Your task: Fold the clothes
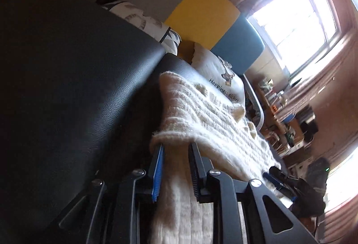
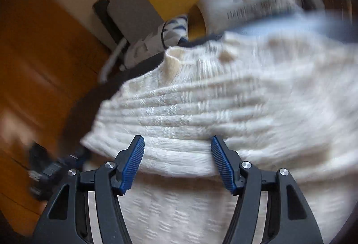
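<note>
Closest to the cameras, both grippers are right at the cream knit sweater [image 2: 201,109]. The left gripper [image 1: 175,150] has its jaws set a bit apart with a rolled edge of the knit draped over the tips. It's hard to tell whether it's actually pinching anything. The right gripper [image 2: 177,145] is spread wide, released, with a thick fold of sweater between and past its fingers.

Progress-wise, there's at least one fold in it: a doubled-over layer sits on a flatter layer at 6 o'clock in the right view. Whether more folds are coming or it's nearly done can't be told.

The sweater lies on a black leather seat [image 1: 78,76]. In the left view its long axis runs from 7 o'clock toward 1 o'clock, out toward a printed pillow [image 1: 223,78] and colored cushions [image 1: 201,17] beyond. The right view is motion-blurred.
</note>
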`<state>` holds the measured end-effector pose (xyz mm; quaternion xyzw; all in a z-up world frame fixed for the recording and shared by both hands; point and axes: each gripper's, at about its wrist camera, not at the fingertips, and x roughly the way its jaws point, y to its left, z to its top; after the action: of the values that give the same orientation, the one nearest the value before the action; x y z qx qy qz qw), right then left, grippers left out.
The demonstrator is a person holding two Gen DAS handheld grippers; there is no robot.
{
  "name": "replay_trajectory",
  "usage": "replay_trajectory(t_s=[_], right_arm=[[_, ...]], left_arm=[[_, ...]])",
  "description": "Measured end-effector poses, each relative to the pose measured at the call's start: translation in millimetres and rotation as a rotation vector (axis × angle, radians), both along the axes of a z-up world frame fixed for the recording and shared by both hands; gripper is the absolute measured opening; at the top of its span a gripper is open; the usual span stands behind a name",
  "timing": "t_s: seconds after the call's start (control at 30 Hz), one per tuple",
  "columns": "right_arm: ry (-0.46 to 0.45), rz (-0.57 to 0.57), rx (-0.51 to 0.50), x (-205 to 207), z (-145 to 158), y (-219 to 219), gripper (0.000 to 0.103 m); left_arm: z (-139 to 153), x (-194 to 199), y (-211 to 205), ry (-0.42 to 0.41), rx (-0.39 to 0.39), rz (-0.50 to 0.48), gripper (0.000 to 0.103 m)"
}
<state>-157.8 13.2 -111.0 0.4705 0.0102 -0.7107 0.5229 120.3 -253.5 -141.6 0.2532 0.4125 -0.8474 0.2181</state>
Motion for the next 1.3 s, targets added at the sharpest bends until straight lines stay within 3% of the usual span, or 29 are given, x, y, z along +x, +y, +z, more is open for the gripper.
replay_trajectory(t_s=[0.17,0.3,0.4,0.47,0.5,0.53,0.6,0.73,0.87,1.0,1.1,1.3], right_arm=[[0.298,-0.028,0.086,12,20,17,0.066],[0.314,-0.053,0.136,-4,11,27,0.066],[0.327,-0.073,0.174,-15,4,34,0.066],[0.319,-0.085,0.221,-26,-8,36,0.066],[0.300,-0.084,0.242,-30,-16,38,0.066],[0.302,-0.081,0.219,-31,-17,42,0.066],[0.310,-0.062,0.193,-31,-17,48,0.066],[0.280,-0.069,0.143,-38,0,60,0.066],[0.300,-0.066,0.072,-49,24,59,0.066],[0.267,0.000,0.086,-58,16,27,0.066],[0.240,-0.020,0.186,-72,-12,8,0.066],[0.310,-0.019,0.146,-66,2,12,0.066]], left_arm=[[26,5,11,0.069,-0.028,-0.032,0.023],[45,-37,18,0.102,-0.062,-0.111,0.024],[40,-68,18,0.030,-0.087,-0.121,0.024],[23,-81,13,-0.104,-0.112,-0.096,0.023],[16,-80,10,-0.124,-0.117,-0.087,0.022],[9,-79,7,-0.143,-0.122,-0.077,0.016],[-1,-77,2,-0.169,-0.125,-0.069,0.013],[9,-79,2,-0.126,-0.112,-0.099,0.021],[29,-89,13,-0.091,-0.215,-0.138,0.022],[21,-104,4,-0.186,-0.244,-0.127,0.022],[3,-106,-5,-0.249,-0.228,-0.118,0.021],[32,-105,6,-0.145,-0.265,-0.180,0.023]])
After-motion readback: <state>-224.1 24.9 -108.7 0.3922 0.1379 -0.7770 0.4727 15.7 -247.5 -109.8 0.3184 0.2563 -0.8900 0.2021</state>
